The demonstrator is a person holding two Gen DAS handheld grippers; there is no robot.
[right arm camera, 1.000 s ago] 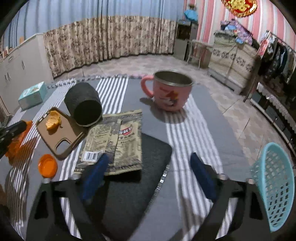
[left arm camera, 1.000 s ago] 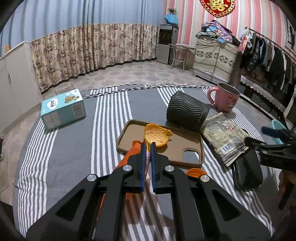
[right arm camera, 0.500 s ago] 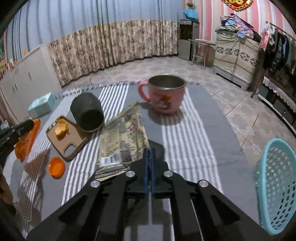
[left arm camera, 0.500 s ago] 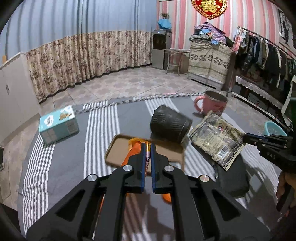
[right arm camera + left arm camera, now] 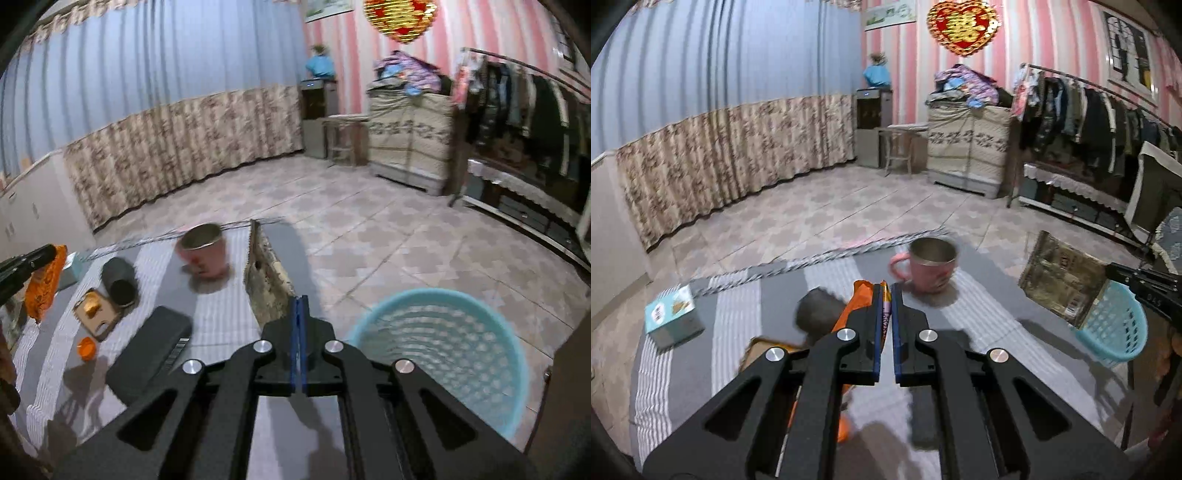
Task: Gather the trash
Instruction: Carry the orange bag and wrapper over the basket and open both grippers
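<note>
Two wrappers [image 5: 1060, 280] [image 5: 857, 310], one basket [image 5: 1115, 325].

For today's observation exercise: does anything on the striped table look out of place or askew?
Yes. The black ribbed cup lies tipped on its side beside the brown tray, while the pink mug stands upright. An orange cap sits loose on the cloth, apart from any bottle.

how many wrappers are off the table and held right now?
2. The orange wrapper is pinched in the left gripper, above the table. The brown snack packet hangs from the right gripper, near the blue basket. None visible loose on the table.
</note>
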